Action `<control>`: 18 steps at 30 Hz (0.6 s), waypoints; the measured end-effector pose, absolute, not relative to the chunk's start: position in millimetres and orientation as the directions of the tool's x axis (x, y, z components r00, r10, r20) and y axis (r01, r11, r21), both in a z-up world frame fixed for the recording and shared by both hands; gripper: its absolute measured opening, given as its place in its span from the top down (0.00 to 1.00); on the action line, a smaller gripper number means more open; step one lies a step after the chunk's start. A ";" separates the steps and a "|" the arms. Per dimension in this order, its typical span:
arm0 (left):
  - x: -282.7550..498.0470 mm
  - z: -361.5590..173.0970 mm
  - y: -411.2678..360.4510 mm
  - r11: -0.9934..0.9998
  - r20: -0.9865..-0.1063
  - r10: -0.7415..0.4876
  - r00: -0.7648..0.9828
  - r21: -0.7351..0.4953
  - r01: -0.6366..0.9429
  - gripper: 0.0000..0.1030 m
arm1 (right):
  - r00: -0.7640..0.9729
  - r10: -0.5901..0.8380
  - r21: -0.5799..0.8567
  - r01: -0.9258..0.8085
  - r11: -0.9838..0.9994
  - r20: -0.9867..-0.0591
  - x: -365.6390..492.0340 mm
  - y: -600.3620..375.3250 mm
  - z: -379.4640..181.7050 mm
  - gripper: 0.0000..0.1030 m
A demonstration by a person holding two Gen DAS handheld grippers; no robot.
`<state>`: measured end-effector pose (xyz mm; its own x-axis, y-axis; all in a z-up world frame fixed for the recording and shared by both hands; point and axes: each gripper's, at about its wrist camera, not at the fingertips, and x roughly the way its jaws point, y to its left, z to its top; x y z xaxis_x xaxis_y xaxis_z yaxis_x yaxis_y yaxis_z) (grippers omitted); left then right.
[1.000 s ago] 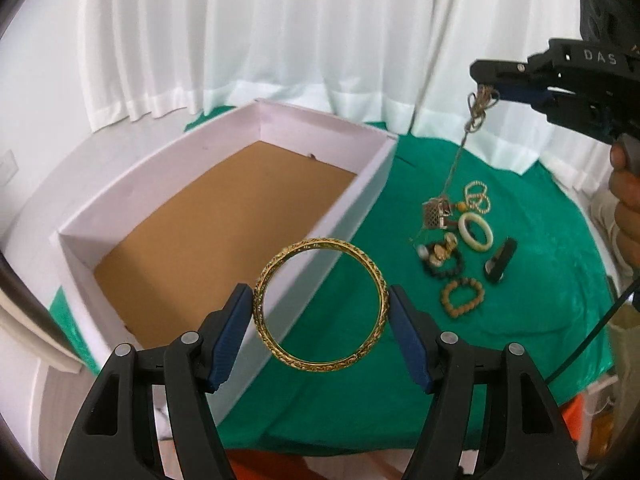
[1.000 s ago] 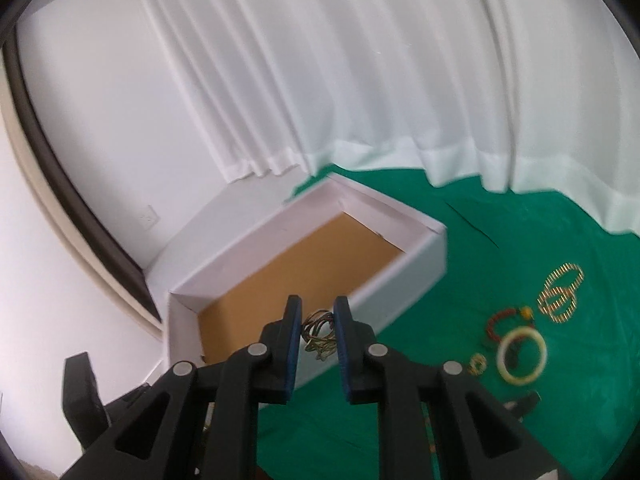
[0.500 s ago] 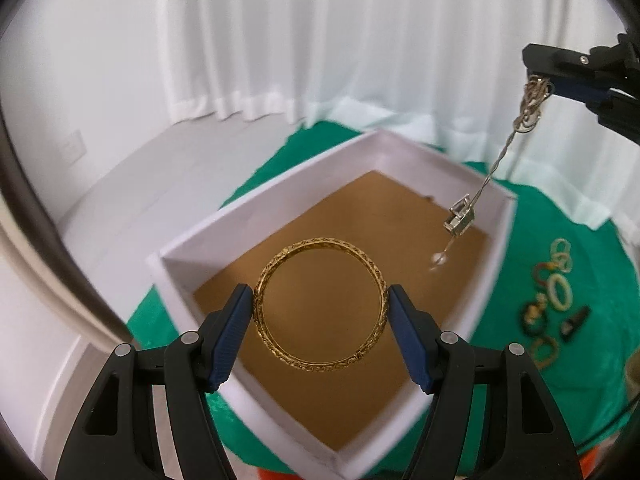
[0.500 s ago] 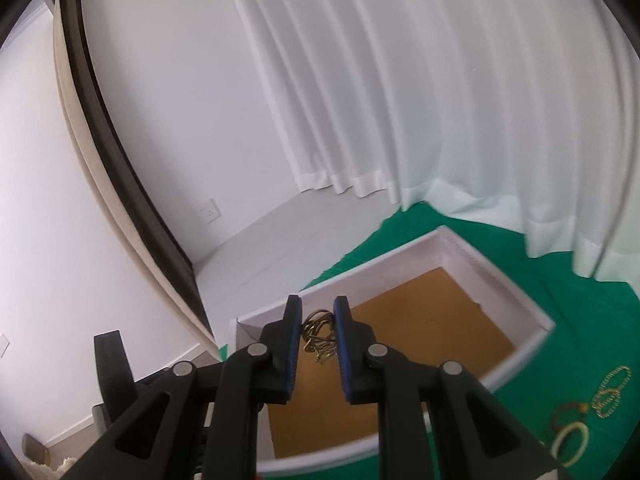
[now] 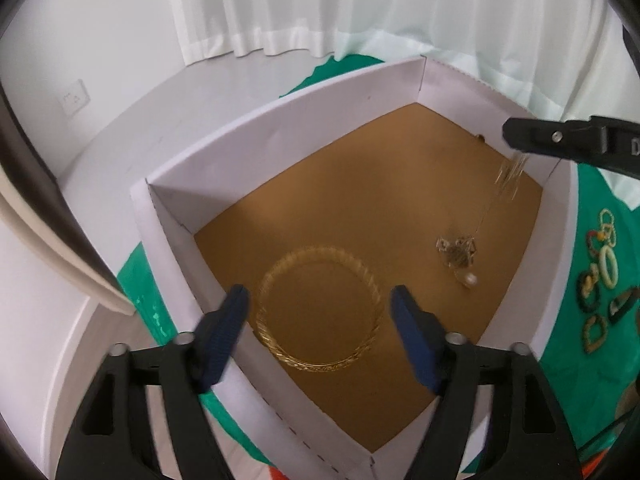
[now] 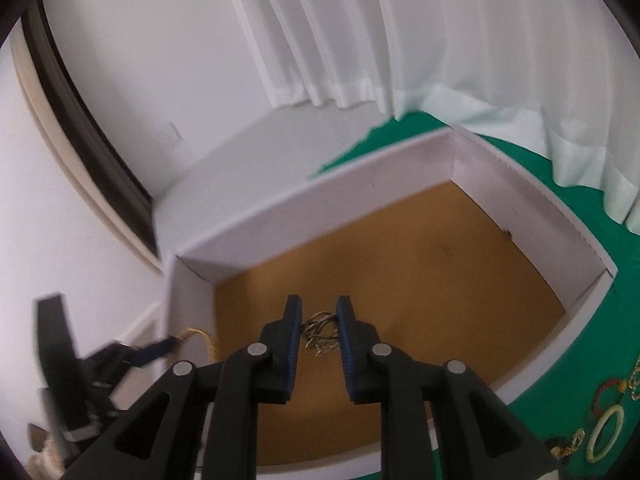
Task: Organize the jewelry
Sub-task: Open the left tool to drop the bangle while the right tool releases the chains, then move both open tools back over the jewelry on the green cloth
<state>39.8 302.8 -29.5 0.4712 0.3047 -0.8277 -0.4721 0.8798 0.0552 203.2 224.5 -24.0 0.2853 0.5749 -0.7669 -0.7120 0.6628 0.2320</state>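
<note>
A white box (image 5: 280,128) with a brown floor sits on green cloth. My left gripper (image 5: 320,312) is open over its near corner; the gold bangle (image 5: 318,326) is blurred between the spread fingers, clear of both pads. My right gripper (image 6: 319,322) has its jaws parted over the box (image 6: 304,216), and the chain necklace (image 6: 320,336) is blurred in the gap between them. In the left wrist view the right gripper's fingers (image 5: 560,144) hang over the box, the chain trails down from them, and the pendant and pearl (image 5: 460,256) rest on the box floor.
Several bracelets and rings lie on the green cloth (image 5: 592,208) right of the box, among them a pale ring (image 5: 609,266) and beaded bracelets (image 5: 588,284). A white curtain (image 5: 360,4) hangs behind. A wall socket (image 5: 74,98) is at the left.
Both grippers dropped lower over the box and opened. The bangle left the left pads and is falling. The necklace's pendant now rests on the box floor, and its chain is slipping from the right jaws.
</note>
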 end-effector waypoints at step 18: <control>49.3 -24.9 266.2 0.900 -0.711 0.405 0.575 0.201 -0.386 0.06 | 0.462 0.434 0.081 -0.607 0.790 -0.773 162.2 120.9 -37.9 0.19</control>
